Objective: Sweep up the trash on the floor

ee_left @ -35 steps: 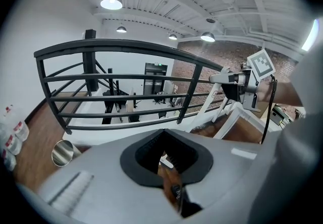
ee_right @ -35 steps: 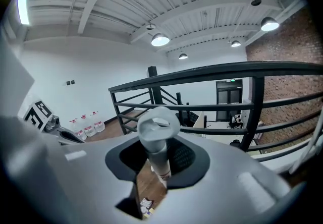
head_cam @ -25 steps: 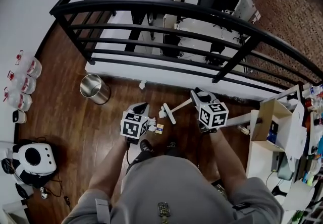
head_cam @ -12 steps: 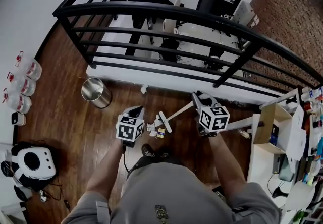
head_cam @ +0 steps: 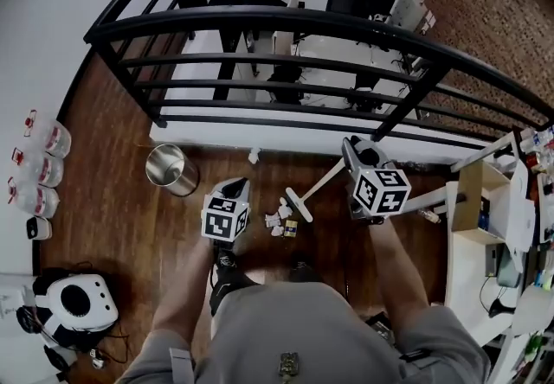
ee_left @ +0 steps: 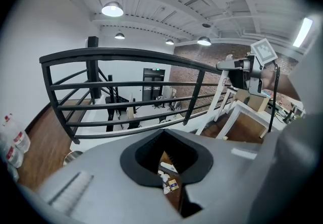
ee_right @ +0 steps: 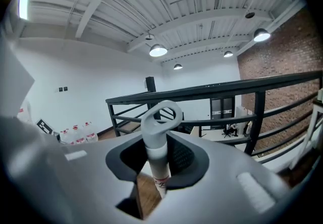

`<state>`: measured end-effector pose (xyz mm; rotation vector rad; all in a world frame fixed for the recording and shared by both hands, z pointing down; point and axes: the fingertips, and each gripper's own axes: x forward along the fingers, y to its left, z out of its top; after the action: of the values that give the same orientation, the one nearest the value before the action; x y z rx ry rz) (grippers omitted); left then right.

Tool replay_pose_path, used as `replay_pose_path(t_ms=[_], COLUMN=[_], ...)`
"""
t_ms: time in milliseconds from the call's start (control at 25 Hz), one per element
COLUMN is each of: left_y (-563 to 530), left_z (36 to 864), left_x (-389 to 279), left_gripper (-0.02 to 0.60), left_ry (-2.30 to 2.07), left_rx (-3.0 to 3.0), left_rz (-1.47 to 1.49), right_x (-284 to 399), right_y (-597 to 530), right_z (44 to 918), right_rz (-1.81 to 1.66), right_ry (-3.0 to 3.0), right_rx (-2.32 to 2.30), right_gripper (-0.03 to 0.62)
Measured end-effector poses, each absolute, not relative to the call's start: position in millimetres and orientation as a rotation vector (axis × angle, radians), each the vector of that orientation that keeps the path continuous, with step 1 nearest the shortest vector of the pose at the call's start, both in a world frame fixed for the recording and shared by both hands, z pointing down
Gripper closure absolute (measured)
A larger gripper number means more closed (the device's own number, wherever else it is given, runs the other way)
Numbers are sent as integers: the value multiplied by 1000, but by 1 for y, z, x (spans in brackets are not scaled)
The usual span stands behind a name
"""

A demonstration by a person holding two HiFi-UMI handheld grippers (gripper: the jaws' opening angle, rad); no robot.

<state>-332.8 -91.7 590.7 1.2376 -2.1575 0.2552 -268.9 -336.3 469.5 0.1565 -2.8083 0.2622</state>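
1. Dark wood floor (head_cam: pixel 112 201) beside a black railing (head_cam: pixel 286 15): the trash (head_cam: pixel 281 222) lies heaped just beside the broom head (head_cam: pixel 298 203), between both grippers.
2. Right gripper (ee_right: pixel 156 167) clamps the broom handle (ee_right: pixel 156 150); a hard stroke could scatter the scraps.
3. Left gripper (ee_left: pixel 169 167) is empty, jaws slightly apart; no dustpan shows, and one stray scrap (head_cam: pixel 254 155) by the railing base could get missed.

Bright ceiling lamps (ee_left: pixel 112 9) light the scene; fisheye edges bend, corners go dark.
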Motion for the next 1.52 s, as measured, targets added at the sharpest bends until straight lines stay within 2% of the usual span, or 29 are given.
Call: replay_pose_path(t_ms=[320, 560, 1040, 1280, 1520], left_y=[-16, 10, -18, -39, -43], left_z=[597, 595, 593, 619, 639], left_x=[-393, -429, -494, -549, -578], left_gripper=[575, 575, 574, 574, 574], left_ry=[-2061, -2021, -1957, -1794, -1607], left_rx=[1400, 1452, 1528, 1668, 1782], left_rz=[259, 286, 349, 417, 470], right_x=[-306, -329, -406, -452, -470], right_y=[-286, -248, -222, -214, -213], right_z=[436, 435, 461, 475, 472], right_rz=[243, 282, 416, 464, 531], right_ry=[-2826, -2826, -2823, -2774, -2732], right_rx=[491, 553, 528, 666, 897], right_gripper=[520, 520, 520, 520, 519])
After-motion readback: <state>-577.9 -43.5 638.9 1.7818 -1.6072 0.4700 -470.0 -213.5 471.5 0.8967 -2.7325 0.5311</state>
